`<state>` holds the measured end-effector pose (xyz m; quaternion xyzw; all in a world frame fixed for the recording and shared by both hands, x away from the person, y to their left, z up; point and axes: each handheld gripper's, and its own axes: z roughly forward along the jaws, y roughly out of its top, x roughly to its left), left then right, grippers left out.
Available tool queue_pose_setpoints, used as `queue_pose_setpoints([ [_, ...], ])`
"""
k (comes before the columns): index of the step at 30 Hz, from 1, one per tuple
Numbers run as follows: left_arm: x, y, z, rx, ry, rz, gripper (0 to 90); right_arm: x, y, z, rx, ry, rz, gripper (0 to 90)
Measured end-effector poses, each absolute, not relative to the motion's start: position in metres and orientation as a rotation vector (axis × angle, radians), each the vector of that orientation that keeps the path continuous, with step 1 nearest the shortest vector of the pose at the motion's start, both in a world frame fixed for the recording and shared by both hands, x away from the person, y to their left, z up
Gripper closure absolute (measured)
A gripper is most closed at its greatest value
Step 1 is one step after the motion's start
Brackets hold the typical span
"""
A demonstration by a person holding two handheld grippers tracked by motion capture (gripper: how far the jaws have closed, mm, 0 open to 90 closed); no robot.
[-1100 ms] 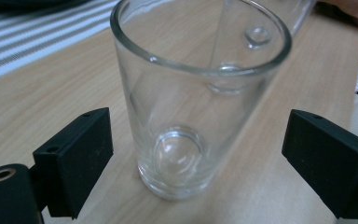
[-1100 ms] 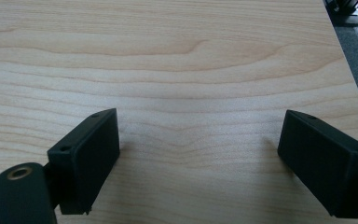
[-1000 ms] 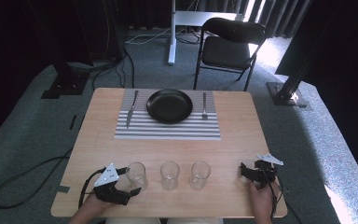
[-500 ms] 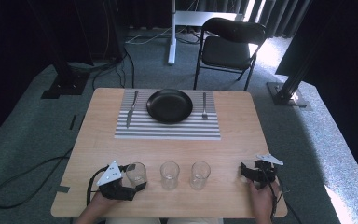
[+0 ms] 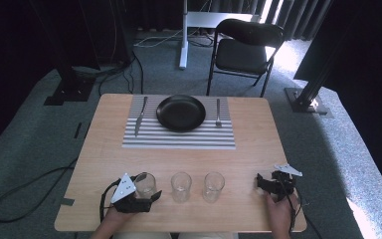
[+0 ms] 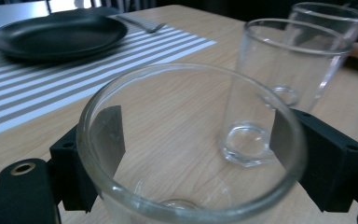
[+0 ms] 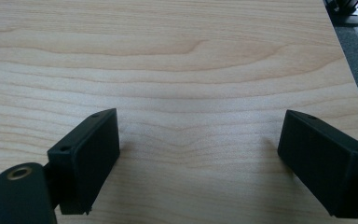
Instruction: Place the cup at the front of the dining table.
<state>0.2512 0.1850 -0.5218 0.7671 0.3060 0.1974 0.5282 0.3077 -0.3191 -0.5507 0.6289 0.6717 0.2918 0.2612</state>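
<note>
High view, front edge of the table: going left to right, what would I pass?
Left gripper closed round the left glass → middle glass → right glass → right gripper, jaws apart over bare table.

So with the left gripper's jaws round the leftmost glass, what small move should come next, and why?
Probably a short, straight lift. The left gripper has just been closing and its pads now sit against the leftmost glass; the middle glass stands close beside it, so sideways motion risks a knock.
</note>
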Motion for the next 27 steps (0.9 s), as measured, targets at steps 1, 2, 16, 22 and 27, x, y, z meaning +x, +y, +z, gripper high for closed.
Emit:
queue_pose_setpoints([
  [1,0.2505,0.1842,-0.5223,1.830,0.744,0.487,15.4,0.3076,-0.3191,-0.5506,1.703,1.818,0.790,12.0],
  [2,0.2496,0.1842,-0.5227,1.825,0.752,0.500,17.1,0.3076,-0.3191,-0.5507,1.703,1.818,0.790,12.0],
  [16,0.2414,0.1852,-0.5250,1.766,0.788,0.593,29.2,0.3077,-0.3191,-0.5507,1.702,1.818,0.790,12.1],
  [22,0.2418,0.1829,-0.5194,1.806,0.814,0.586,29.6,0.3077,-0.3191,-0.5506,1.703,1.818,0.790,12.1],
  [27,0.2430,0.1826,-0.5169,1.818,0.830,0.583,29.7,0.3077,-0.3191,-0.5506,1.702,1.819,0.790,12.1],
])
